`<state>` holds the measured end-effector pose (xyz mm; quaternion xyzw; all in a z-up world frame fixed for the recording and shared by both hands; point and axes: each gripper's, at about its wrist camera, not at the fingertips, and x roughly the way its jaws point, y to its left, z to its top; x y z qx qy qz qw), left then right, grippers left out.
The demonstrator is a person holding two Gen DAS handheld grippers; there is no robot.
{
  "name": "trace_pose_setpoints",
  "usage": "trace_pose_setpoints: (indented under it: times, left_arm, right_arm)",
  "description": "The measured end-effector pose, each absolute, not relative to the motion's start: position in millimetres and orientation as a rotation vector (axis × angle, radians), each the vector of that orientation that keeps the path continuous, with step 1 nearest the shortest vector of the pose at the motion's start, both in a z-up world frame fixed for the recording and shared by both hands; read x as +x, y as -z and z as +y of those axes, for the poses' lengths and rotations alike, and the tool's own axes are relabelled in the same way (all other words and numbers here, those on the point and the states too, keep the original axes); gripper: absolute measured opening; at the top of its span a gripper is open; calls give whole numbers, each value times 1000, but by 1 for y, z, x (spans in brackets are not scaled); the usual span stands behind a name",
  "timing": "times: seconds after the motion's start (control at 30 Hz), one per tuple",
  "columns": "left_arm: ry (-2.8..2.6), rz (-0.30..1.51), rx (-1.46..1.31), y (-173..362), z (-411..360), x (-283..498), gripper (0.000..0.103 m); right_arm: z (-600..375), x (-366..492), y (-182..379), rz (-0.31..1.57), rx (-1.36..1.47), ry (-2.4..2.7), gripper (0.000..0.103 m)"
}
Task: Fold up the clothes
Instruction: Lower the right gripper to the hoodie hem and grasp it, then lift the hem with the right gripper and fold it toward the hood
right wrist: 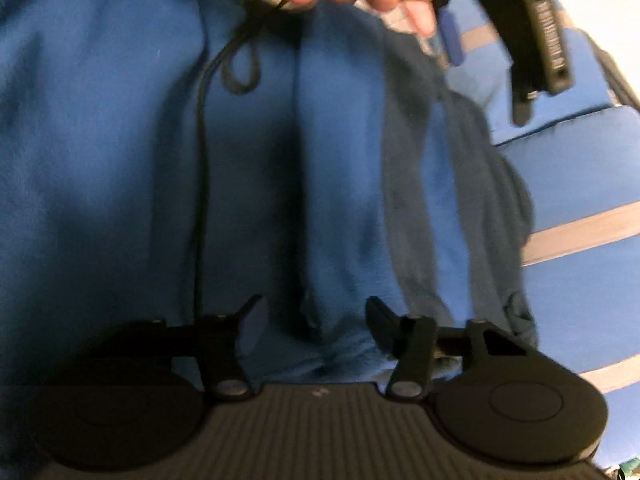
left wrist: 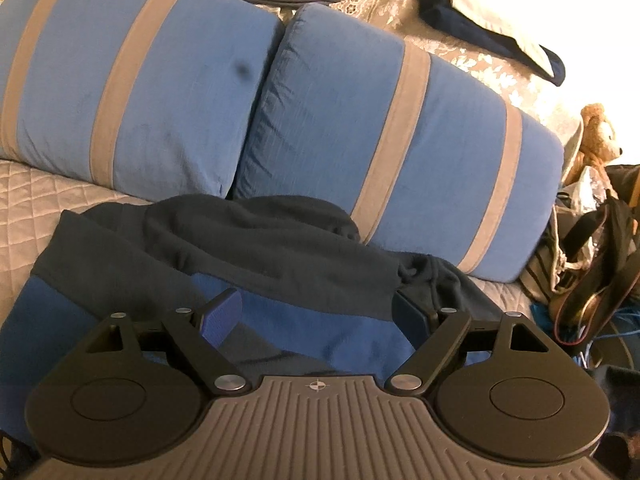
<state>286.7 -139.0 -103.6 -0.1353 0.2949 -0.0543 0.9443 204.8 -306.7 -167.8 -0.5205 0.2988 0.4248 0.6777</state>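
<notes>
2 grippers logged: our left gripper (left wrist: 316, 312) gapes over the blue-and-charcoal fleece hoodie (left wrist: 280, 248); our right gripper (right wrist: 316, 320) half-spread astride its fold, gripping nothing.

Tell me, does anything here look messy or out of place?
Yes. The blue and dark hoodie lies rumpled on the quilted cover, hood bunched against the striped cushions. A dark garment is draped over the sofa back, and bags and cables clutter the right side.
</notes>
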Motion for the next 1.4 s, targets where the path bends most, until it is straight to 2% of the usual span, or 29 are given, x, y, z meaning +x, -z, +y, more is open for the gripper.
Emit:
trace_pose_setpoints:
  times: [0.13, 0.47, 0.6, 0.63, 0.73, 0.9, 1.07, 1.27, 1.4]
  left_arm:
    - [128, 604, -273, 103, -140, 286, 83]
    - [149, 635, -299, 106, -140, 288, 83]
    - [167, 651, -320, 104, -140, 288, 83]
    - [172, 650, -322, 103, -141, 287, 83]
    - [179, 627, -260, 93, -142, 282, 83]
    - [167, 601, -190, 57, -112, 268, 83]
    - [108, 557, 0, 34, -56, 251, 83]
    - [57, 588, 35, 62, 13, 237, 83]
    - [82, 636, 85, 92, 25, 226, 83]
  right_arm:
    - [-304, 219, 182, 745, -1162, -951, 52]
    - [-304, 236, 193, 711, -1201, -848, 48]
    - [-305, 232, 202, 655, -1285, -805, 38]
    - [-304, 231, 204, 637, -1306, -790, 27]
    - [-300, 226, 208, 580, -1362, -736, 17]
    - [-299, 230, 189, 489, -1392, -668, 16]
    - [-299, 246, 157, 407, -1351, -588, 16]
    - [-294, 275, 117, 291, -1292, -450, 16]
    - [-285, 290, 89, 230, -1242, -352, 16]
